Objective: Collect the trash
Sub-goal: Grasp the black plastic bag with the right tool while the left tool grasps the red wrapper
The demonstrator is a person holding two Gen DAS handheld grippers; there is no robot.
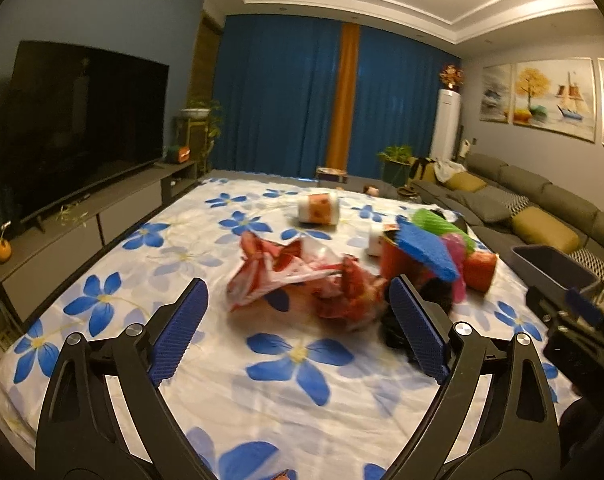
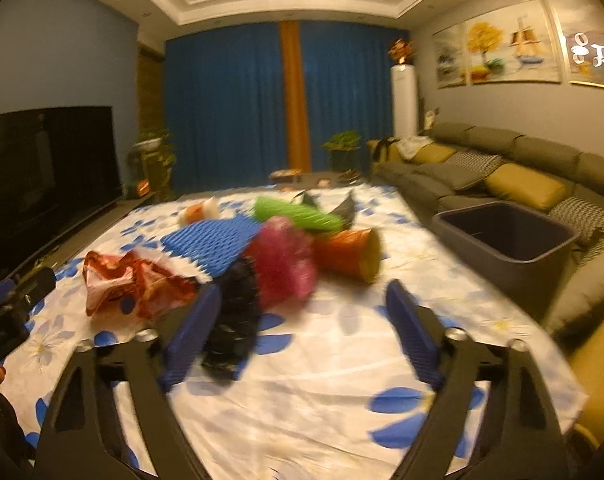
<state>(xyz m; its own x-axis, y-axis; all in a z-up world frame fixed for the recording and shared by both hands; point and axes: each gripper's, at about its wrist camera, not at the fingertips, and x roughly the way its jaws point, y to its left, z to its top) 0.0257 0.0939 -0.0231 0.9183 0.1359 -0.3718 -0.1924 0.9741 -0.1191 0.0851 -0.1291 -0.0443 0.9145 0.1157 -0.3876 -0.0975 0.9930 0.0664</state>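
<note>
The collecting looks barely begun; the whole heap of trash lies on the bench, which is covered by a white cloth with blue flowers, and the grey bin at the bench's right edge by the sofa shows a dark inside with nothing that I can make out in it; so nearly every piece seems left to move

The heap holds a crumpled red and white wrapper nearest the left gripper, a black netted piece touching the wrapper, a blue foam sheet, a pink net, a green net, an orange tube on its side, and a small pot lying apart further back

The left gripper's jaws are spread wide with nothing between them, aimed at the wrapper; the right gripper also has its jaws spread and pinches nothing, the black piece lying just beside its left finger, perhaps touching it, which I cannot tell

Both views are blurred, so prints and labels are unreadable; the items overlap and what lies under the blue sheet is hidden; the bottom of the bin is in shadow; a red cup-like shape behind the sheet is only partly seen; the person shows only as a hand's edge in the right wrist view
</note>
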